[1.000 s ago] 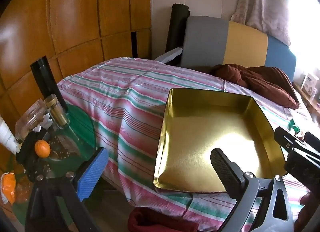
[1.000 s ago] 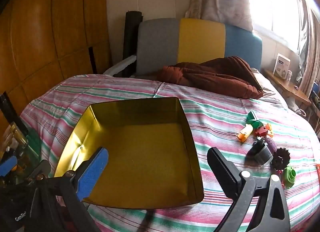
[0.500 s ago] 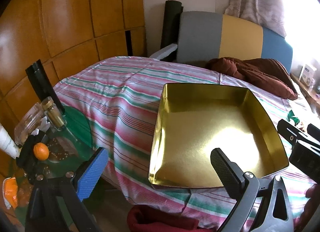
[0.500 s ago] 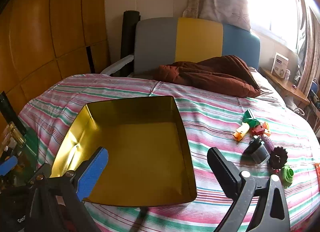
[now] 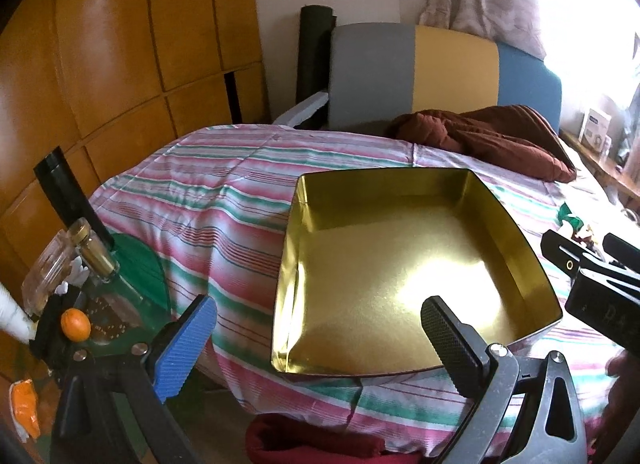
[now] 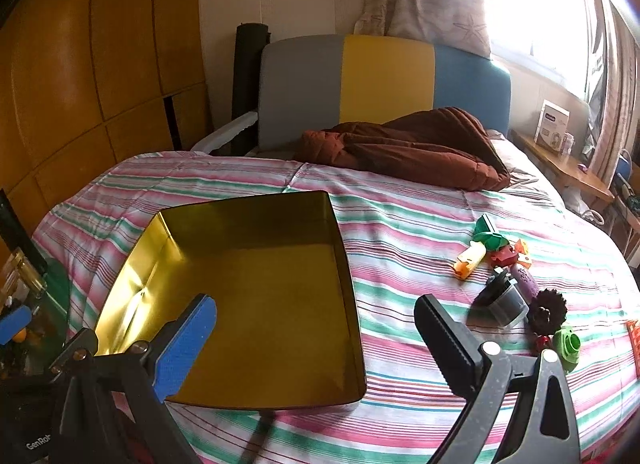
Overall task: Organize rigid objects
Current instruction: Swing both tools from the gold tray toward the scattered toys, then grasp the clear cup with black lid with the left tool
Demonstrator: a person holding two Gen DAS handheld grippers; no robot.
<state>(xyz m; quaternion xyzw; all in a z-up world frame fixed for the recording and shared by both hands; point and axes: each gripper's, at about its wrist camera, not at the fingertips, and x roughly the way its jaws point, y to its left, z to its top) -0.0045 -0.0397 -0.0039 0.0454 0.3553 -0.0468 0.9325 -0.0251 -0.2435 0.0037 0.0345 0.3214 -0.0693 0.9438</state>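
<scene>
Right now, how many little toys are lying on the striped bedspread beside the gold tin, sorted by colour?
Green: 2, the leafy toy and the round green toy
Yellow-orange: 1
Red: 1
Purple: 1
Grey-black: 1
Dark spiky: 1
Total: 7 that I can make out; small bits are too tiny to tell.

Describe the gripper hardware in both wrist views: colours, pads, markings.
Both match. The left gripper and the right gripper each have black frames with silver pivot bolts and triangular cut-outs; one jaw wears a ribbed blue pad, the other a knurled black one. White lettering starting "GenRo" marks a black body at lower left in the right view.
</scene>
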